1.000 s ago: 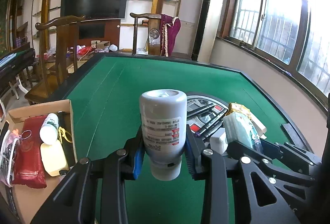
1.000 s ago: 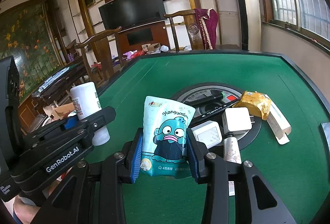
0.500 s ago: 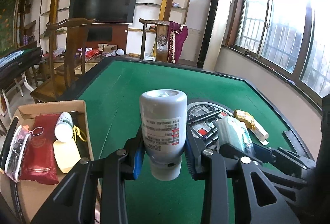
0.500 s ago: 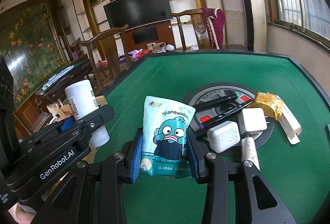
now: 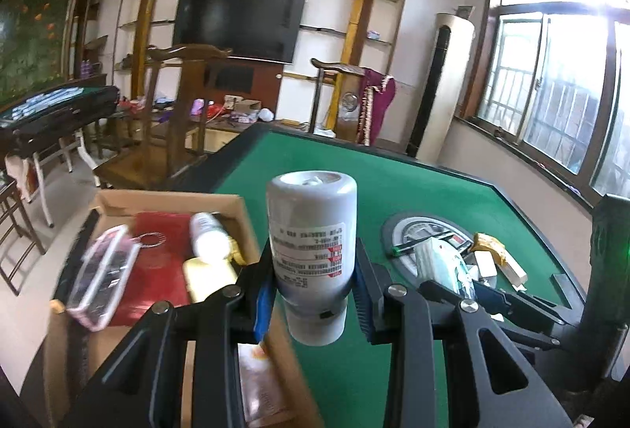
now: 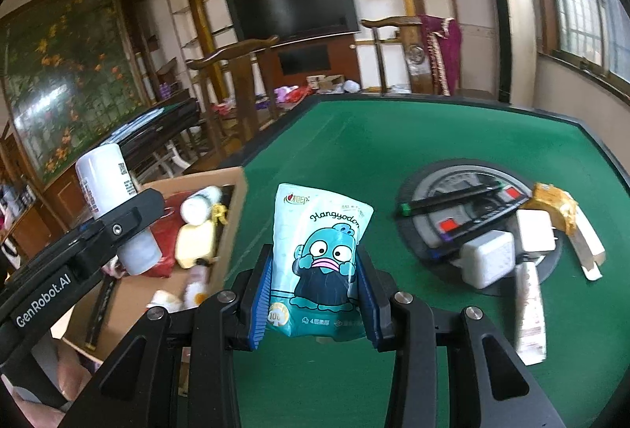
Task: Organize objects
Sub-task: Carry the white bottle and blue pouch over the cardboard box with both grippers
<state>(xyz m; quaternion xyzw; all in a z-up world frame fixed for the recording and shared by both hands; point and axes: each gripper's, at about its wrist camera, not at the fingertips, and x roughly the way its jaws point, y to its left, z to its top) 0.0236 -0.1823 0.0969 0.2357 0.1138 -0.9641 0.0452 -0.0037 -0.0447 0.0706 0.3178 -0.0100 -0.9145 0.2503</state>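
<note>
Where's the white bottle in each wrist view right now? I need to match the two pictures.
Left wrist: white bottle at centre, clamped cap-down in the left gripper.
Right wrist: the same bottle at the left edge, above the cardboard box.
Shared landmark: the cardboard box, on the left in both.

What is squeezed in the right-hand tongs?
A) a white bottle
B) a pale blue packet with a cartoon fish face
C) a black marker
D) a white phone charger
B: the right tongs pinch the pale blue cartoon packet between their blue pads.
</note>
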